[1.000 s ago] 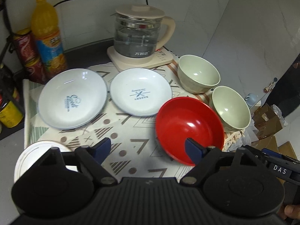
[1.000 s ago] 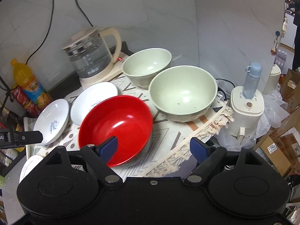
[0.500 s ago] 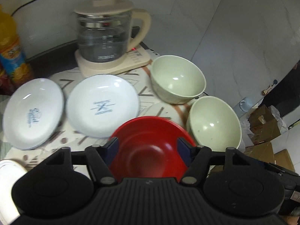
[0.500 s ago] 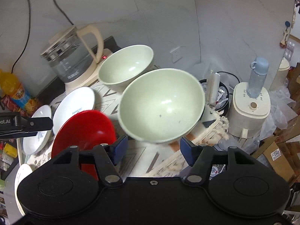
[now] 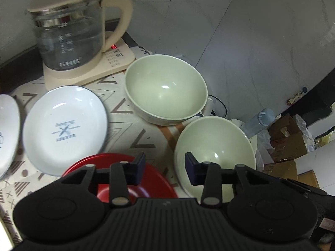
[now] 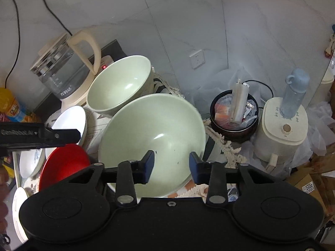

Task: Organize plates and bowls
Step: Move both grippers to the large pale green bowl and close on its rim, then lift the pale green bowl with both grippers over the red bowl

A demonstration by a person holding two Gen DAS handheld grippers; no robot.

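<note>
Pale green melamine-look bowls, two of them, sit on a patterned cloth (image 5: 134,125) covering the surface. The near green bowl (image 6: 155,138) lies at the 3 o'clock edge of the cloth; the far green bowl (image 6: 119,85) sits just beyond it at 12 o'clock, rims close together, contact not certain.

Right tool (image 6: 171,164) — jaws closing, blue pads not yet pressing. Its tips hang over the near bowl's hollow, with nothing pinched between them.

Left tool (image 5: 165,168) — jaws closing likewise, pads still apart. One tip overlaps the red bowl (image 5: 157,179), the other overlaps the near green bowl's (image 5: 215,144) rim; the gap between them shows bare cloth. No grip seen.

A white plate (image 5: 65,129) with printed lettering lies at 10 o'clock from the red bowl; a second white plate (image 5: 7,133) sits just beside it at 9 o'clock, cut by the frame edge. A glass kettle (image 5: 71,35) on a cream base stands at 11 o'clock against the wall.
</note>
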